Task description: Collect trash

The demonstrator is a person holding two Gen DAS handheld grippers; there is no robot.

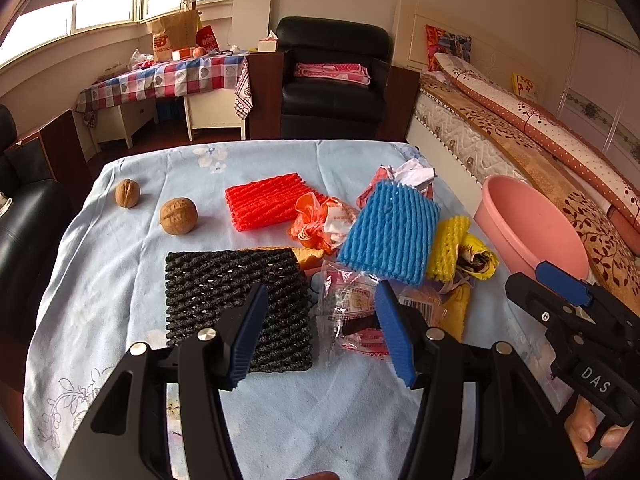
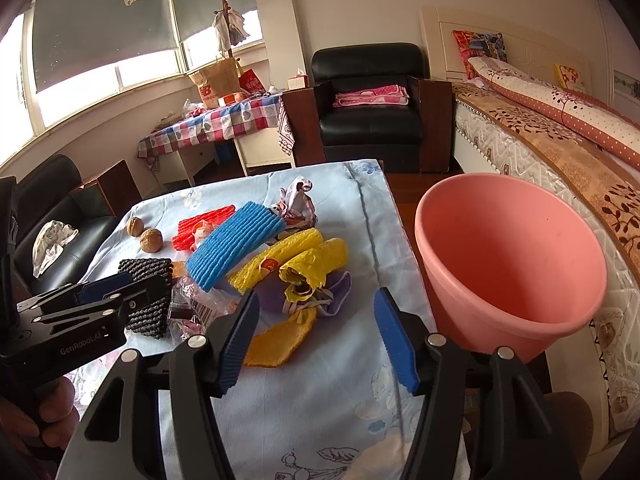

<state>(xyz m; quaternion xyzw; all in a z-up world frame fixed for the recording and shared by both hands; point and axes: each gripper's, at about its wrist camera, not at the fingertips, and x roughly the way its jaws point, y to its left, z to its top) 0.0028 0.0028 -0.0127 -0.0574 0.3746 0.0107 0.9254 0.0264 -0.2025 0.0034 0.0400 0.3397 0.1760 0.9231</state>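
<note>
Both tongs stand open and empty over the bench — left tongs above the black foam net, right tongs near the yellow wrapper. Trash lies heaped mid-bench; pink basin waits at right, empty. Judged: pre-grasp step. Next — lower and close on one piece, approx. the nearest.

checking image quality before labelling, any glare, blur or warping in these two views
Left wrist view: window blown out white, table sharp, strong fisheye bend, dark corners. Right wrist view: window also overexposed, pink bucket evenly lit and sharp, bed edge curves with the lens; no motion blur in either.
</note>
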